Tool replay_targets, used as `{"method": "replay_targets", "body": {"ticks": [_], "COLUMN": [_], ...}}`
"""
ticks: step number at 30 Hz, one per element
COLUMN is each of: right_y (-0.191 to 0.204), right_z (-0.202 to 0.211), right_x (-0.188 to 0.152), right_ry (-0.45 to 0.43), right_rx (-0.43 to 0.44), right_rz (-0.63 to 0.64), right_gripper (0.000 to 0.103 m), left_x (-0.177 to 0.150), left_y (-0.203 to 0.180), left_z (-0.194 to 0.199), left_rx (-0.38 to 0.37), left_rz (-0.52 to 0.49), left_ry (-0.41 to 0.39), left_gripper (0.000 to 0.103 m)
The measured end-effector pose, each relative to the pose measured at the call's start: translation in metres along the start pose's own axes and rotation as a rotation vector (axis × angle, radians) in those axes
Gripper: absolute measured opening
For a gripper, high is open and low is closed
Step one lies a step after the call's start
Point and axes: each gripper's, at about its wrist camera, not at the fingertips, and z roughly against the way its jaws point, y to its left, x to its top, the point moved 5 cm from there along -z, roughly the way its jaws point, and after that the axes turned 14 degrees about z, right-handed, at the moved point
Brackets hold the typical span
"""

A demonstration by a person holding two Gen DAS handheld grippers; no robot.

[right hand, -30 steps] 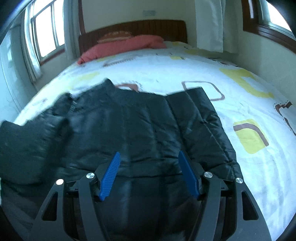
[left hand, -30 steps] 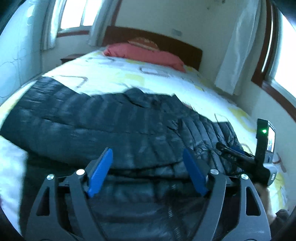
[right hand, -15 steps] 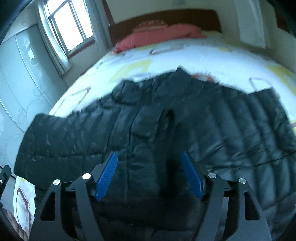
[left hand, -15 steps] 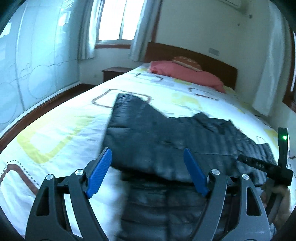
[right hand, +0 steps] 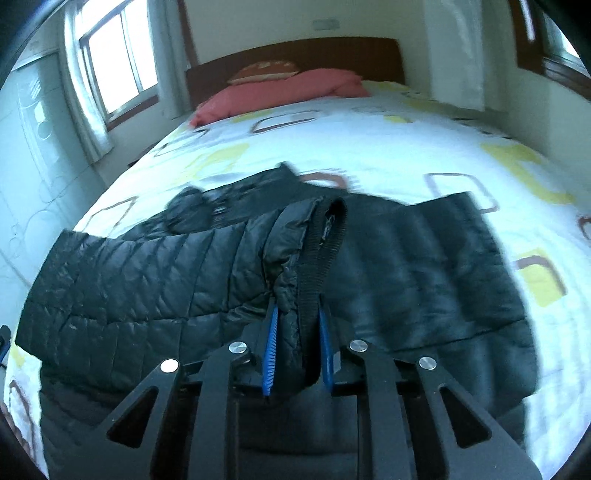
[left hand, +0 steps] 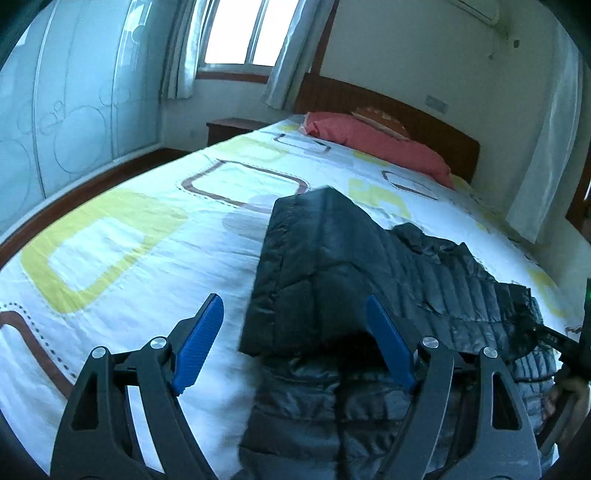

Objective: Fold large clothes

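Note:
A black quilted puffer jacket (left hand: 369,280) lies on the bed, one sleeve folded across its body. My left gripper (left hand: 295,332) is open and empty, hovering over the jacket's left edge. My right gripper (right hand: 297,347) is shut on the jacket sleeve's cuff end (right hand: 325,236), with its black ribbed band between the blue pads (right hand: 271,347). The sleeve (right hand: 147,280) stretches left across the jacket body (right hand: 424,266). The right gripper also shows at the far right of the left wrist view (left hand: 557,343).
The bed (left hand: 129,240) has a white sheet with yellow and brown squares. A red pillow (left hand: 376,144) and a wooden headboard (left hand: 406,110) are at the far end. A wardrobe (left hand: 55,110) stands left, with a nightstand (left hand: 229,127) and curtained windows (left hand: 240,33).
My right gripper has closed on the sleeve's cuff; it was open half a second ago. The left gripper has swung left toward the jacket's edge and stays open.

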Motion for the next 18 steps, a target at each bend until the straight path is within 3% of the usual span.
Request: {"method": "replay_targets", "body": {"ticks": [7, 12, 14, 18], "right_y": [-0.053, -0.072, -0.073, -0.078], "right_z": [-0.006, -0.013, -0.014, -0.012], "right_x": [-0.023, -0.042, -0.044, -0.047], "right_ry": [0.044, 0.067, 0.061, 0.055], "right_rx": [-0.061, -0.046, -0.029, 0.020], "right_rz": [-0.037, -0.069, -0.081, -0.102], "right_gripper": [0.020, 0.020, 0.021, 0.027], "left_x": [-0.004, -0.006, -0.011, -0.019], "left_y": [-0.020, -0.020, -0.011, -0.005], "left_z": [-0.030, -0.069, -0.089, -0.105], "left_rx": [0.008, 0.107, 0.164, 0.190], "left_rz": [-0.035, -0.062, -0.055, -0.046], "left_ry": [0.039, 0.080, 0.136, 0.202], "left_gripper": [0.079, 0.079, 0.079, 0.079]}}
